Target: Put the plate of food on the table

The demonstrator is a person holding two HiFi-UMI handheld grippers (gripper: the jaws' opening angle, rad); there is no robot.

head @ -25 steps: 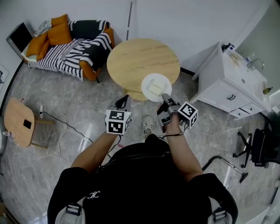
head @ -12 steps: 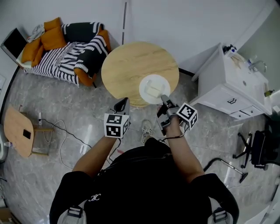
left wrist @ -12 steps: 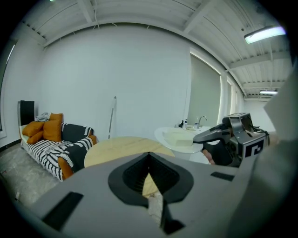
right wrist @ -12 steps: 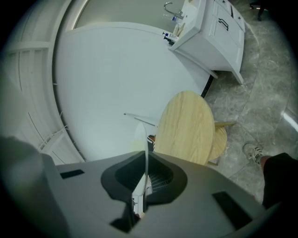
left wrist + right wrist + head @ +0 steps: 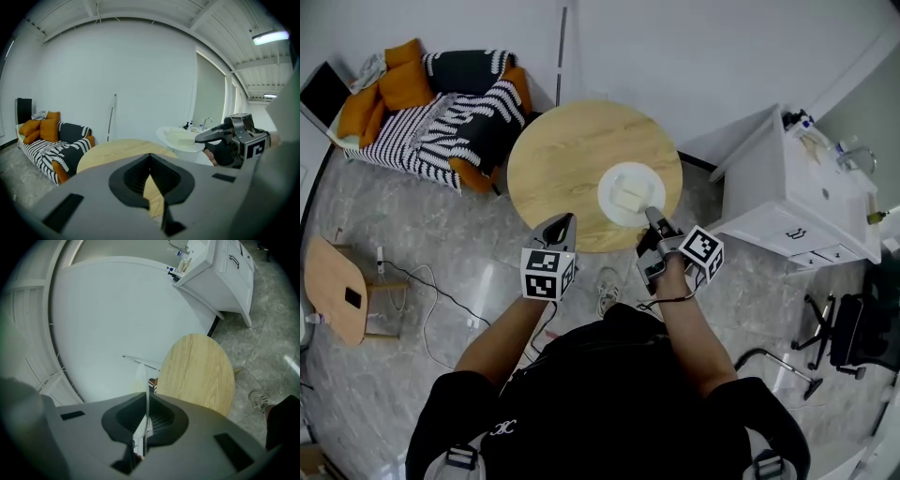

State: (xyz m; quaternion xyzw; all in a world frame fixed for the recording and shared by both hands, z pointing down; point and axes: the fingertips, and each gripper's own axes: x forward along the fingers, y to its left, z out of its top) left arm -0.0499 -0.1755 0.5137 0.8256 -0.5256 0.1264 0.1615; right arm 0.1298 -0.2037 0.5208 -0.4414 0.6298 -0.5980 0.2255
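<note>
Progress judged as well along but not finished: found the white plate (image 5: 609, 183), with a pale block of food (image 5: 632, 195) on it, over the near right part of the round wooden counter (image 5: 558, 169). Seen from the left gripper view, appeared raised a little above the wood rather than resting on it, so counted as not yet set down. Left to do, by that reading: lowering onto the counter, letting go of the rim, and drawing the tongs clear without tipping the food. Held by the right tongs (image 5: 652, 217) alone, clamped tight on the plate's near rim, with the rest of the plate reaching away from them toward the middle of the counter. Shown edge-on in the right gripper view as a thin white line pinched between the two jaws, with the counter below and beyond. Carried nothing in the left tongs (image 5: 562, 225), jaws together at their tips and only a sliver of counter visible through them. Kept those at the counter's near edge, to the left of the plate and well apart from it, touching neither plate nor food.
</note>
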